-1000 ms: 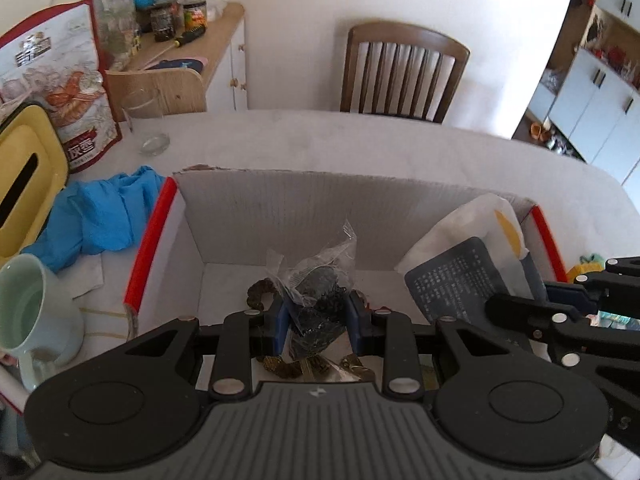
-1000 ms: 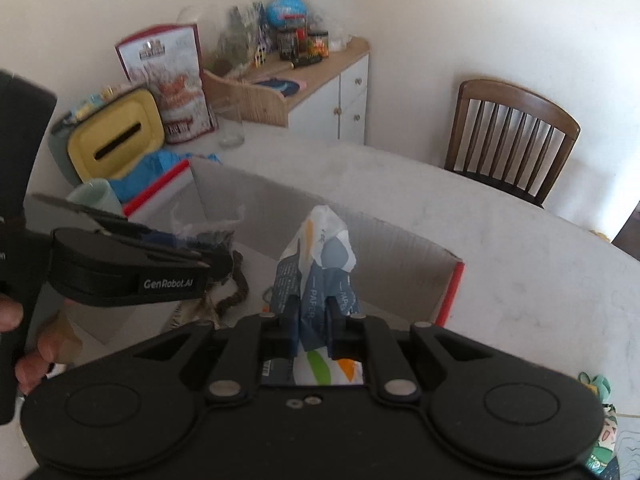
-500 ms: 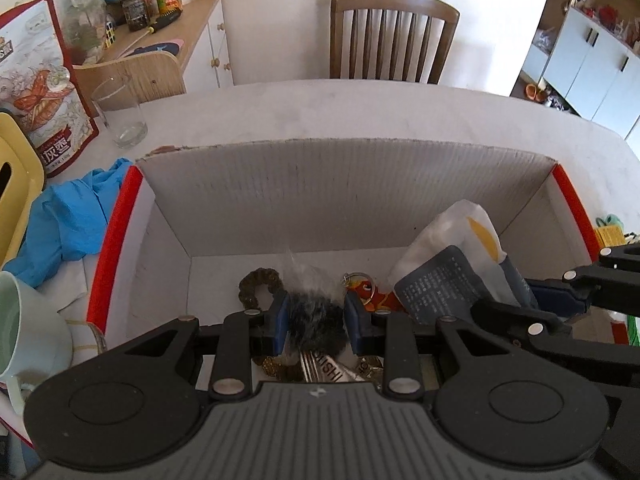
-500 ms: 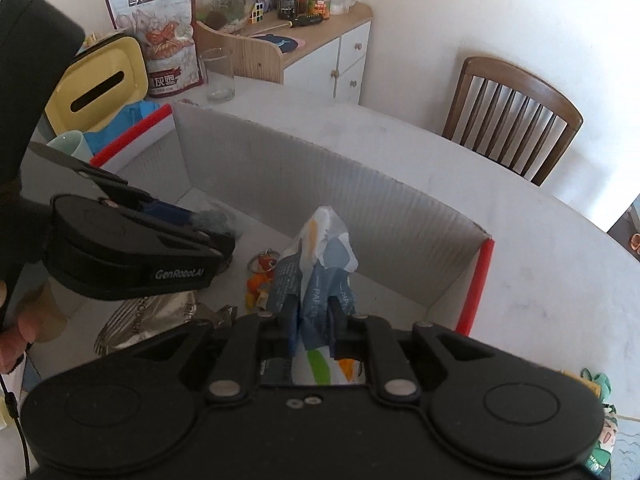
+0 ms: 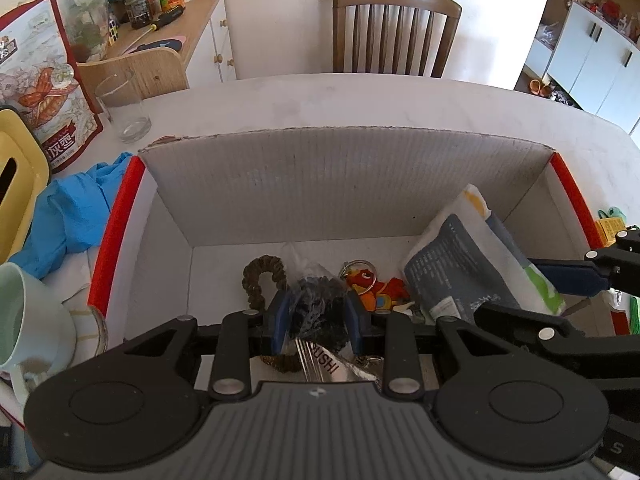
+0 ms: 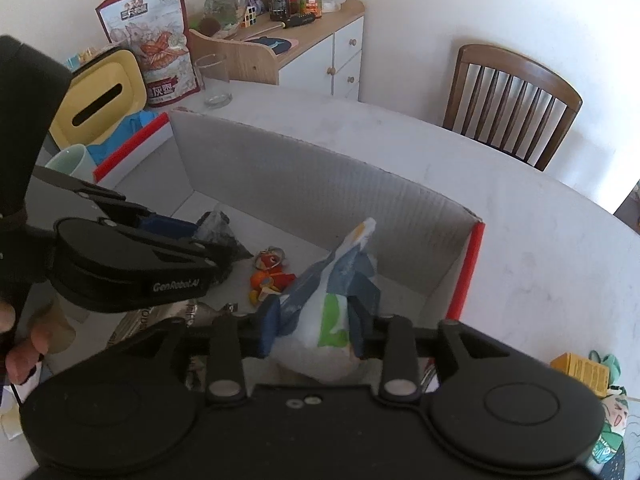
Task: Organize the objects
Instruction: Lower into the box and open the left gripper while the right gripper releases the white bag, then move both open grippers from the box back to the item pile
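1. Now lowered into the cardboard box [image 5: 344, 184] on the bench [image 5: 400, 100], where a second ago both loads hung up near its rim.
2. Leftmost and outside the box, untouched: yellow tissue box [image 5: 16, 188], snack bag [image 5: 44, 92], drinking glass [image 5: 124, 108], blue cloth [image 5: 68, 216] and pale green mug [image 5: 28, 320].
3. On the left side of the box, left gripper [image 5: 318, 316] with jaws pinching a clear bag of dark contents [image 5: 320, 308], narrow gap unchanged over the last second; bag now sunk among a braided cord [image 5: 256, 276] and a silvery packet [image 5: 324, 364] on the box floor.
4. Between the two loads, an orange keychain toy [image 5: 372, 284] lying on the box floor, clear of both jaws.
5. On the right side, right gripper [image 6: 312, 320] with jaws just opened from a tight pinch; white-and-blue pouch [image 6: 340, 280] between them, leaning upright toward the right wall, pads spread beside it and seemingly no longer squeezing.
6. Judged from this: pouch released and placed in the box, so right gripper free to lift away; clear bag down but not yet let go, so opening the left jaws looks like the remaining step.
7. Further right, outside the box, small items on the bench near a yellow carton [image 6: 576, 368], probably left to sort.
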Tool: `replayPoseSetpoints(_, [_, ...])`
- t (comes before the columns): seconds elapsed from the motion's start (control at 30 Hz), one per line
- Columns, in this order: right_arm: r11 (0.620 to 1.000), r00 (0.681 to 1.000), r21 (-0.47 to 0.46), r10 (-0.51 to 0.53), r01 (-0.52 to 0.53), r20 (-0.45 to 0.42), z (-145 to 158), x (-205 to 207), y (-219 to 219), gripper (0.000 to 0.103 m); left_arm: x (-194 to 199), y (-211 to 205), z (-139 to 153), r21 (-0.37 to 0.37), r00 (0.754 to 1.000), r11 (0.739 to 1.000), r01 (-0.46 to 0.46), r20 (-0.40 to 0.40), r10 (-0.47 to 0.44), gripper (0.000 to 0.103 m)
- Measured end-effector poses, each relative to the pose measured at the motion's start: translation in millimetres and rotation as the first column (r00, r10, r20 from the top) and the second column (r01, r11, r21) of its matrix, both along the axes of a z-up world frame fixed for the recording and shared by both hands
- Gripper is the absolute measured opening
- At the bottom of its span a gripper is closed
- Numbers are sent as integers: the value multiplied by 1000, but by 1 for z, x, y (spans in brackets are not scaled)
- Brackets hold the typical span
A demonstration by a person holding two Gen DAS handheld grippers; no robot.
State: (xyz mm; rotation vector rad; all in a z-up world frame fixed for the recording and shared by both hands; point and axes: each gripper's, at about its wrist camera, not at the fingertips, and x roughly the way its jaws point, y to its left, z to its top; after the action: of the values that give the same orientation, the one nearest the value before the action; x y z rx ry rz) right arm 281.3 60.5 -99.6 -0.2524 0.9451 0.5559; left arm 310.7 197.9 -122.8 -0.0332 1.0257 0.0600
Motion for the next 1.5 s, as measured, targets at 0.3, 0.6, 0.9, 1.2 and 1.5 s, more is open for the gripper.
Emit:
replayPoseSetpoints(0.3, [999,1000,40,2,-2,11,14,-12,-11,45,-17,-3,14,4,999,1000,-10,47,10,59])
replayPoseSetpoints(0.6, [995,1000,95,-2,0,17,31,-27,-25,50,-37,-11,35,16,995,1000,-9,104,7,64])
replayPoseSetpoints(0.9, [986,998,166,-21,13,52,54,-45,-46,55,-61,-19,60,0,985,1000,-10,172,10,71])
replayPoseSetpoints(1.2, [973,996,229,-30,10,86,77,-68,-72,70,-88,-37,85,23,971,999,28,236,-33,78])
replayPoseSetpoints(1.5, [957,993,291,-57,24,105,90,-84,-103,85,-109,-61,104,38,961,998,52,271,-60,83])
